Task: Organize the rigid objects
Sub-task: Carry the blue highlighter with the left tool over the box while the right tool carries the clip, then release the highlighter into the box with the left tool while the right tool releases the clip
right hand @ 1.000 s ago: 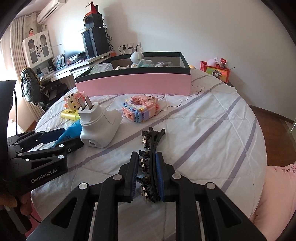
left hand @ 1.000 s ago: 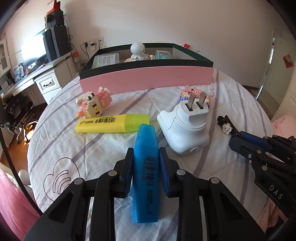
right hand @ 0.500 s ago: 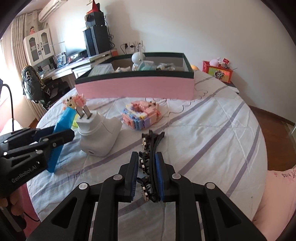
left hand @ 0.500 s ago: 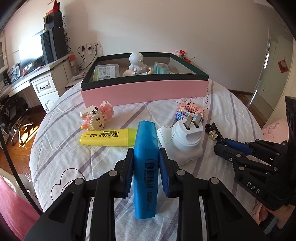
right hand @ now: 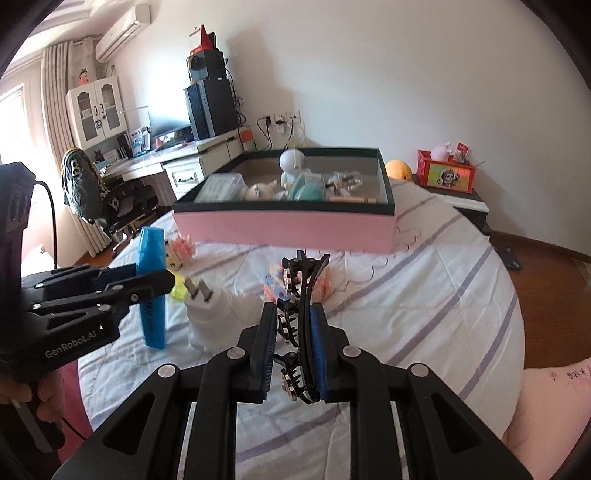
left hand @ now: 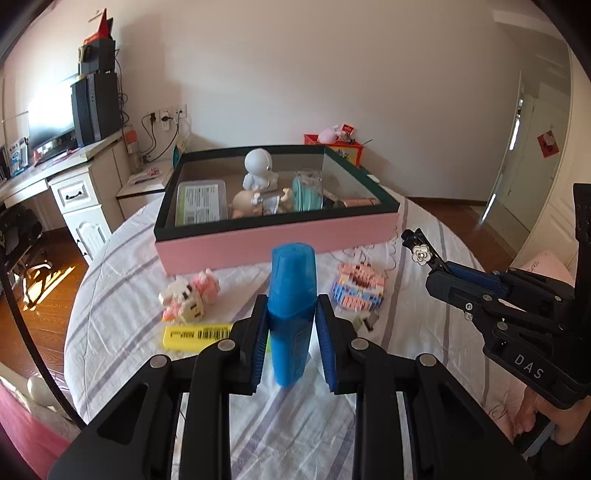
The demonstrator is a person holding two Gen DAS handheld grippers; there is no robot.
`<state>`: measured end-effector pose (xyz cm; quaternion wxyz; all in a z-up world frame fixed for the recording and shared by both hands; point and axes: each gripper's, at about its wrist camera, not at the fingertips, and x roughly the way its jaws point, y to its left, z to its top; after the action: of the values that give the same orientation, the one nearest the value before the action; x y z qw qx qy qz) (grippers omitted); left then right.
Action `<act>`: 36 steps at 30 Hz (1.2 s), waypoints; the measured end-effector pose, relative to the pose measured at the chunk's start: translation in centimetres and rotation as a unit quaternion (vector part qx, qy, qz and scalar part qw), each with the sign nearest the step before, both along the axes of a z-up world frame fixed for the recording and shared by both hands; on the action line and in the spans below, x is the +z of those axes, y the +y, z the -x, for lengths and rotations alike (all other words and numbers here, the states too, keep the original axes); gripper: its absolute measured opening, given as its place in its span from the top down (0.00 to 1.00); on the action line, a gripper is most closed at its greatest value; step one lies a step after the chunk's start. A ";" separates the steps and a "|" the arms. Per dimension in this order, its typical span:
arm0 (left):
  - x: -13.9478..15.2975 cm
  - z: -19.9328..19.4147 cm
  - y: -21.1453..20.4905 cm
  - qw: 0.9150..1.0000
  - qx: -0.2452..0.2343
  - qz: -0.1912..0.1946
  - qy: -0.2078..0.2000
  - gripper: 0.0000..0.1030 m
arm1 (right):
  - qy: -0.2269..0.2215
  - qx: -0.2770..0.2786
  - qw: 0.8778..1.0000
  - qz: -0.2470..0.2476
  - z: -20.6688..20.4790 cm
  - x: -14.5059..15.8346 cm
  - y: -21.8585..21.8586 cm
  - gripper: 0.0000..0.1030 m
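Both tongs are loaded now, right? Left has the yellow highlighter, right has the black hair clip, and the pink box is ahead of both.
Not quite: the left tongs are shut on the blue highlighter, as the left wrist view shows. The yellow highlighter lies on the bed. The right tongs do hold the black hair clip, and the pink box is ahead.

A striped bedspread covers the round bed, beyond whose far left edge a white desk carries a black computer tower and a monitor, with an air conditioner high on the wall.
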<state>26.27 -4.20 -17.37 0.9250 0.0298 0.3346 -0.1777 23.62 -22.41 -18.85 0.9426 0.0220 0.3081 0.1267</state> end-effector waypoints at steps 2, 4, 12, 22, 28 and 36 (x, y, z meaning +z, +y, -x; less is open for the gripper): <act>1.1 -1.2 -0.4 1.000 0.001 -0.005 -0.014 0.76 | -0.015 0.000 1.000 0.007 -1.2 1.4 0.1 0.83; 1.9 -2.7 -0.8 1.000 0.001 -0.013 -0.027 0.76 | -0.026 0.002 1.000 0.016 -2.6 2.5 0.4 0.83; 2.8 -12.0 -2.2 1.000 -0.006 -0.016 -0.004 0.77 | -0.028 0.004 0.999 0.025 -11.6 4.3 0.9 0.82; -0.2 -20.0 -2.7 0.998 0.015 -0.033 0.041 0.83 | 0.032 -0.018 0.998 0.040 -20.0 0.6 0.1 0.82; 0.0 -19.2 -2.3 0.999 0.030 -0.022 0.028 0.40 | 0.046 -0.024 0.998 0.031 -20.6 -0.4 -0.2 0.81; 4.3 -11.5 -0.3 0.996 0.055 -0.011 -0.064 0.00 | -0.018 -0.056 0.998 0.017 -14.4 4.3 -0.5 0.20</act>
<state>37.78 -4.51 -13.02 0.9525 0.0329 0.2775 -0.1209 38.04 -22.86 -14.59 0.9540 0.0206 0.2912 0.0686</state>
